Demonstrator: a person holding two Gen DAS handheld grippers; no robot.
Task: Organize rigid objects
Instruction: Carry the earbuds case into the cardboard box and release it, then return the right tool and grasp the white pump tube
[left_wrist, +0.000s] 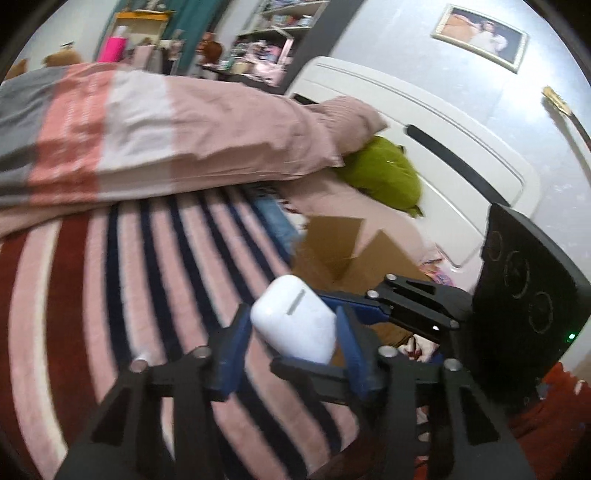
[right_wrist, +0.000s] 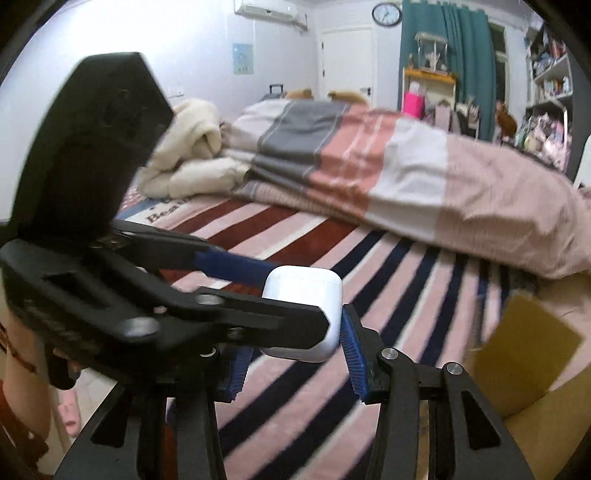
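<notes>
A white earbud case (left_wrist: 295, 321) hangs above the striped blanket, gripped from two sides. In the left wrist view my left gripper (left_wrist: 293, 339) is shut on it, a blue pad pressed against each flank. My right gripper (left_wrist: 306, 332) reaches in from the right, one blue finger (left_wrist: 358, 306) behind the case and a black one beneath it. In the right wrist view the case (right_wrist: 303, 284) sits between the pads of my right gripper (right_wrist: 295, 354), and the right-hand pad touches it. My left gripper (right_wrist: 295, 295) crosses in from the left and hides the other pad.
An open cardboard box (left_wrist: 343, 251) (right_wrist: 524, 354) lies on the bed just beyond the case. A folded pink and grey duvet (left_wrist: 166, 133) fills the far side, with a green pillow (left_wrist: 384, 173) by the white headboard (left_wrist: 461, 155). A person's sleeve (right_wrist: 14, 398) shows at the lower left.
</notes>
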